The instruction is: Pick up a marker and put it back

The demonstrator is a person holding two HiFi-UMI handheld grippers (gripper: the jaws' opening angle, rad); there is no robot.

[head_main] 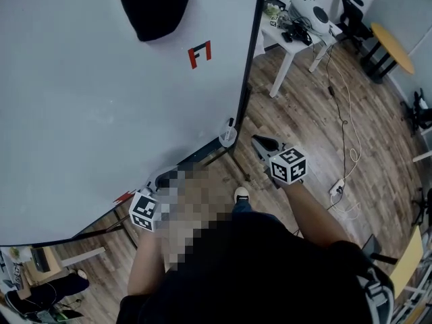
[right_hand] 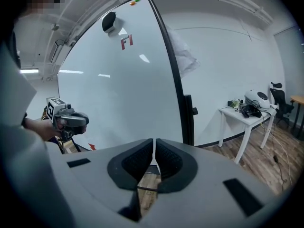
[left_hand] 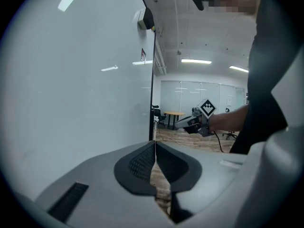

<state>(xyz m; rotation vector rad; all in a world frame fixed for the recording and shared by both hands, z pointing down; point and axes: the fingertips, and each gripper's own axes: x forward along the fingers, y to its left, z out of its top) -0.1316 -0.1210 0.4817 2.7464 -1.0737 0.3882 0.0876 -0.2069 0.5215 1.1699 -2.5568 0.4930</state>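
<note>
No marker shows clearly; a small white holder (head_main: 228,136) with a dark-tipped item hangs at the lower right corner of the whiteboard (head_main: 101,113), and I cannot tell what it holds. My right gripper (head_main: 260,141) hovers just right of that corner over the floor. In its own view the right gripper (right_hand: 154,140) has its pads together with nothing between them. My left gripper (head_main: 156,181) is low at the board's bottom edge, partly hidden. In its own view the left gripper (left_hand: 155,144) is shut and empty. Each gripper sees the other, the right gripper (left_hand: 184,123) and the left gripper (right_hand: 80,119).
A black eraser (head_main: 152,5) and a red mark (head_main: 200,54) are on the board. The board's black frame (head_main: 248,66) and stand legs (head_main: 233,155) run beside my feet. A white table (head_main: 297,36) with gear, a cable (head_main: 344,113) and a power strip (head_main: 337,187) lie to the right.
</note>
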